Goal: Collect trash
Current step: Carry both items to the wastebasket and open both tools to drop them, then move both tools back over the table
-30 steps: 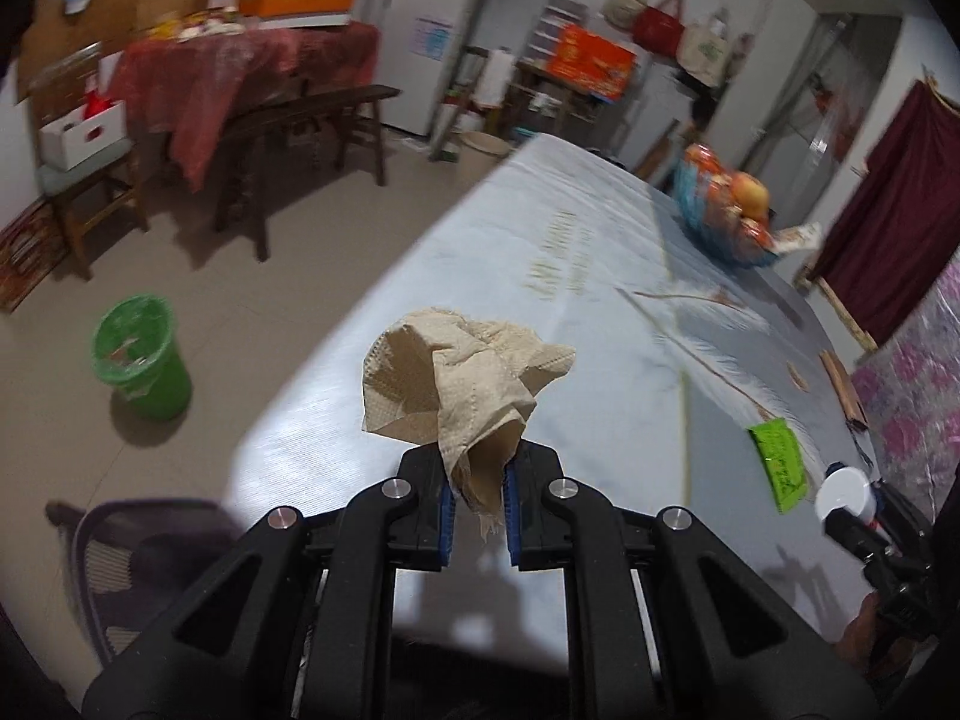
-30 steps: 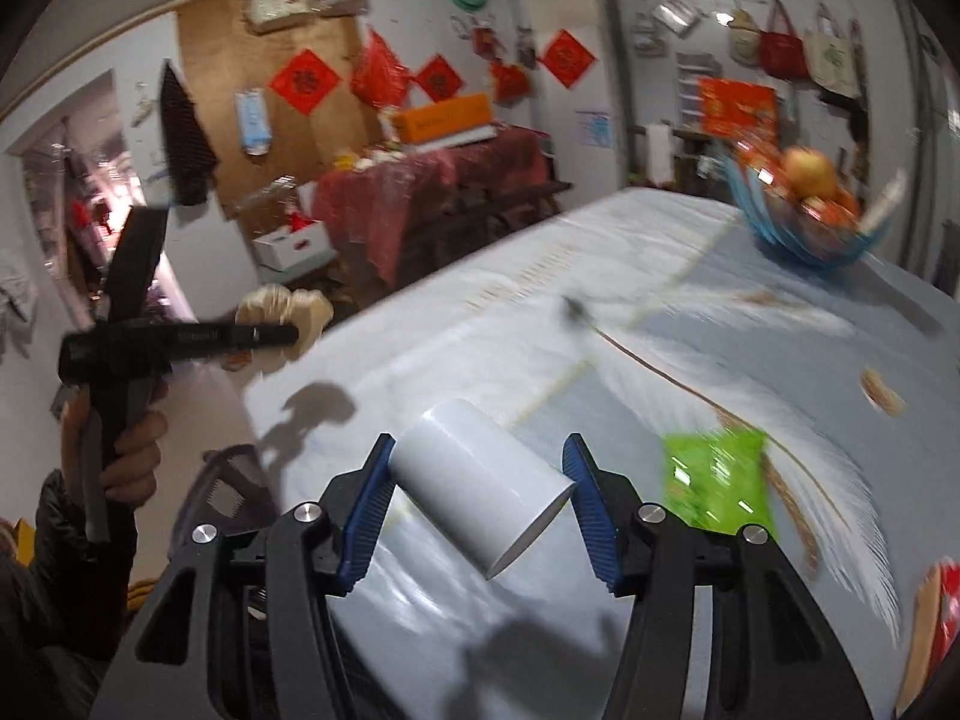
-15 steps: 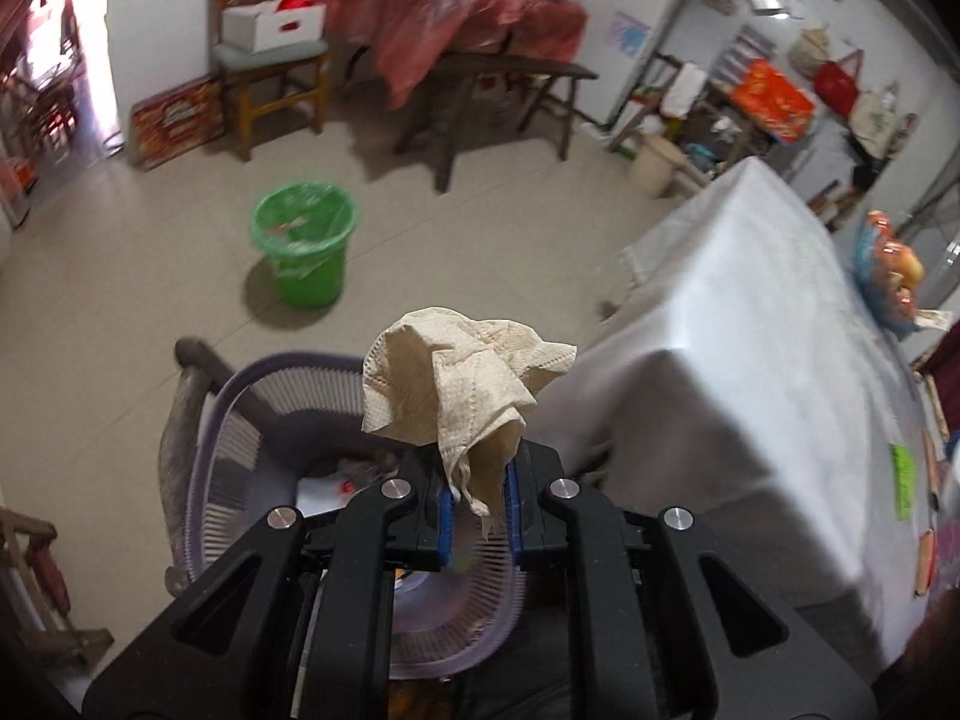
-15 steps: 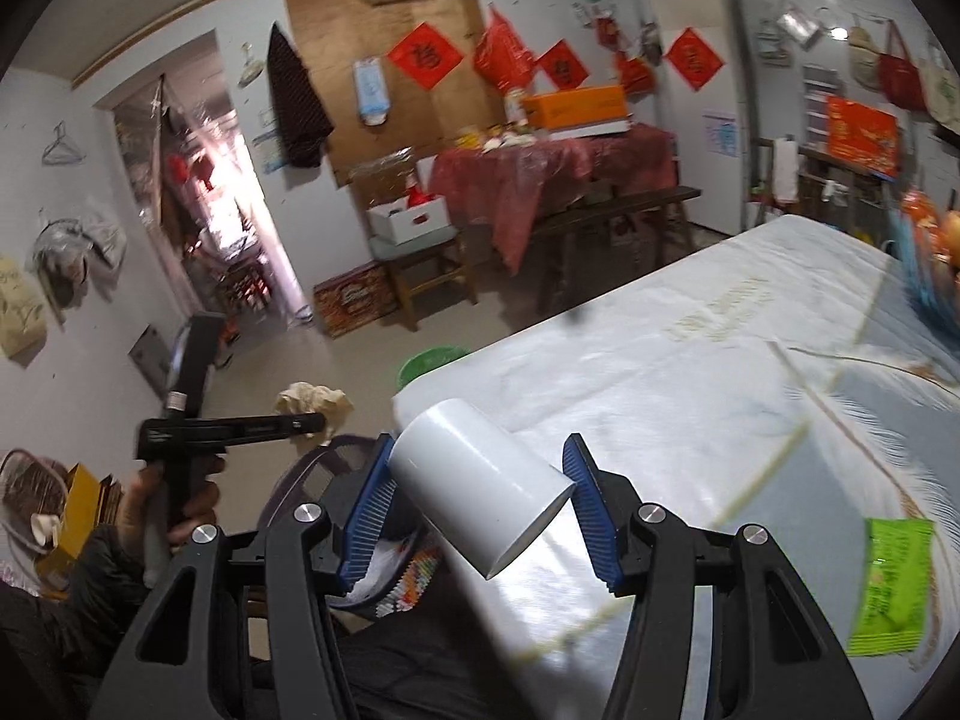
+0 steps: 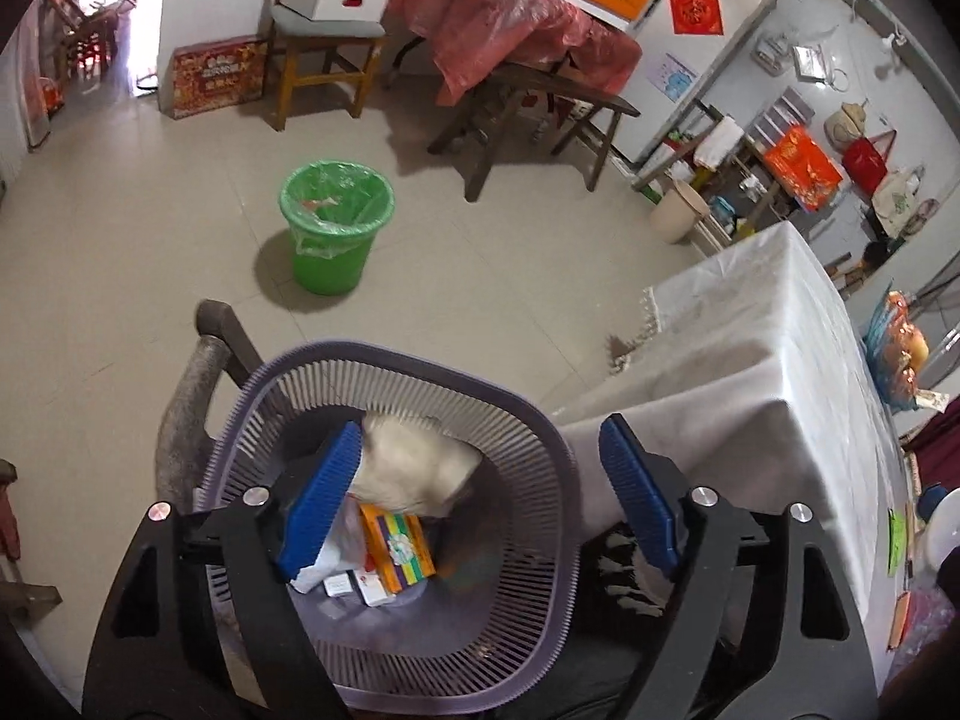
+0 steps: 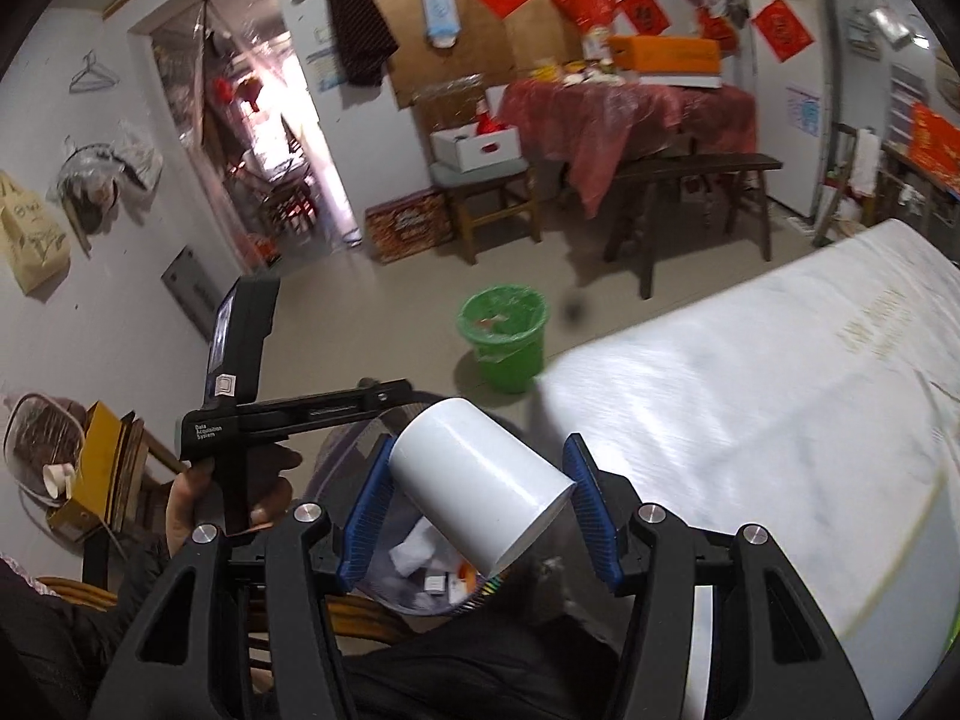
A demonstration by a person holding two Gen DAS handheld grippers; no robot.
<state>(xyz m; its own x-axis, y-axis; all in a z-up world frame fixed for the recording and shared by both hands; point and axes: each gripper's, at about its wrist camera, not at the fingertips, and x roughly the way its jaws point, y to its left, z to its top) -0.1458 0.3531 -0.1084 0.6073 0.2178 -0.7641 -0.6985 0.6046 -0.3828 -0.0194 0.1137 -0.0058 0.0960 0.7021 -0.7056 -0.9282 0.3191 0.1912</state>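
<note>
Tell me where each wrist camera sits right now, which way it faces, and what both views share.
Left wrist: sits on the left gripper, looks steeply down into the purple basket, where a crumpled tissue is dropping between jaws that have just opened; only the gripper's fingers show.
Right wrist: sits on the right gripper, shut on a white cup, and looks across the room; a hand holding the left gripper shows at left.
Shared: the basket, green bin, white-covered table, red-covered table.
</note>
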